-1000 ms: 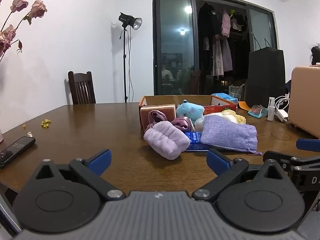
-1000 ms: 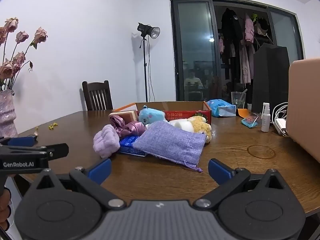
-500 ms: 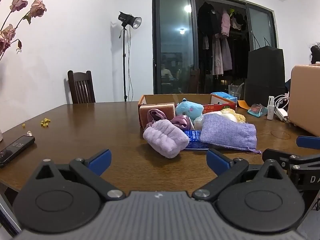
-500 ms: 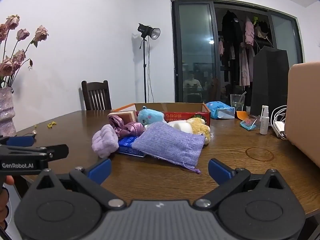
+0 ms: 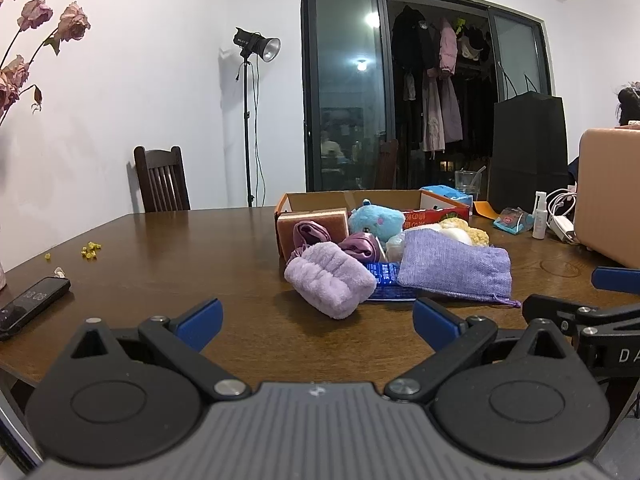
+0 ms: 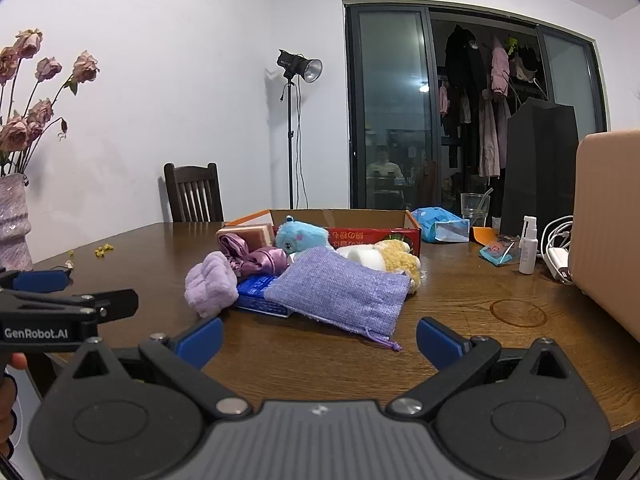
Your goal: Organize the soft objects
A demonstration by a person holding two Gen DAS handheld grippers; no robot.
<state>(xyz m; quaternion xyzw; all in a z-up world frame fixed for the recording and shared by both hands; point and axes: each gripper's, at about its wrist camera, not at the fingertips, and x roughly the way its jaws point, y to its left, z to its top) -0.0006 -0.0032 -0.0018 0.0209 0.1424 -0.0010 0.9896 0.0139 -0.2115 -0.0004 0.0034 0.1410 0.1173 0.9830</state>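
Both grippers hover at the near edge of the wooden table point(image 5: 192, 248), short of the pile, and neither touches anything. The left gripper point(image 5: 316, 318) has its jaws spread wide and empty; the right gripper point(image 6: 318, 338) is likewise released and empty.

Straight ahead of the left gripper, slightly right of its centreline, lies the fluffy lilac roll point(image 5: 330, 280), the nearest soft item to it. Its long axis runs obliquely, from far left to near right. Ahead of the right gripper lies the purple woven pouch point(image 6: 340, 290), its drawstring end pointing toward that gripper and its long axis running from far left to near right.

Judgement: the left gripper is nearer the roll, the right gripper nearer the pouch.

Behind these sit a blue packet point(image 6: 258, 288), satin scrunchies point(image 5: 360, 246), a blue plush toy point(image 5: 374, 220) and a yellow-white plush point(image 6: 394, 254). Farthest is the open cardboard box point(image 5: 352, 200), the probable destination.
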